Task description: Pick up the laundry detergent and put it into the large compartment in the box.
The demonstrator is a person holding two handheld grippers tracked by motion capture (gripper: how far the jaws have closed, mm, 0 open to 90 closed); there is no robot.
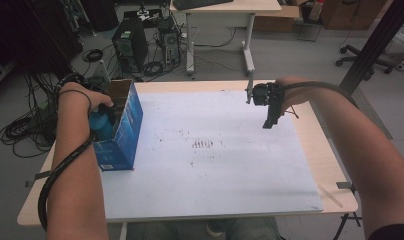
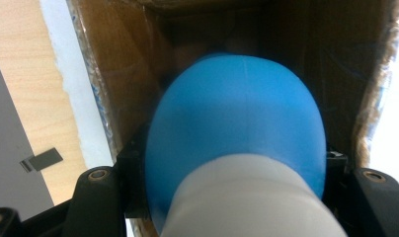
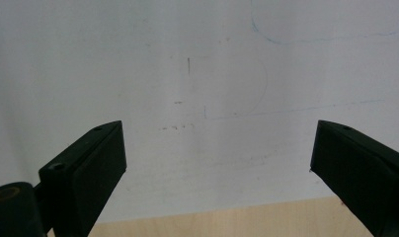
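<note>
Blue bottle going into the box; it could snag on the cardboard edge.

High view: left gripper clamps the blue bottle inside the box. Left gripper view: the bottle sits close to the box's wall, so a tilt may catch. Right gripper view: right gripper, well away from the box, jaws apart, idle.

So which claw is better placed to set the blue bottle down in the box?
Left. The left claw already grips the blue bottle inside the box; the right claw hangs open over the white board.

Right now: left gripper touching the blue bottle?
Touching. The left gripper view shows the left gripper with its black jaws pressed against both sides of the blue bottle, inside the cardboard box.
</note>
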